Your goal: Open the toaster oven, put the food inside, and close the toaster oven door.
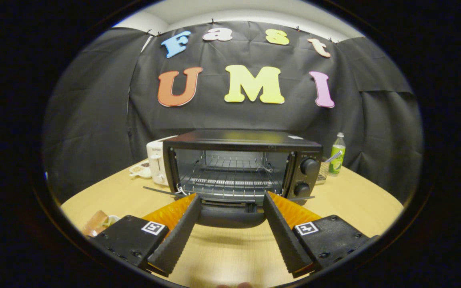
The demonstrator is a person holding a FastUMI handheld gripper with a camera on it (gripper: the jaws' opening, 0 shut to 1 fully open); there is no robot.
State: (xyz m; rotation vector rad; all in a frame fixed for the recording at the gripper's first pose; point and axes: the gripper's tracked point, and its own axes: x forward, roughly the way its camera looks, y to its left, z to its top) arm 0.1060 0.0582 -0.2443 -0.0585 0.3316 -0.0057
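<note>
Toaster oven (pixel 241 168) sits mid-frame, door (pixel 230 216) dropped flat, rack bare. Tool (pixel 231 200) gapes empty low centre, squared to the mouth, presumably for loading.

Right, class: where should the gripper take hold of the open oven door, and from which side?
Probably by the handle along the door front edge, coming straight from the front: the door lies folded down, so the bar juts toward the gripper, whose open jaws flank it.
</note>
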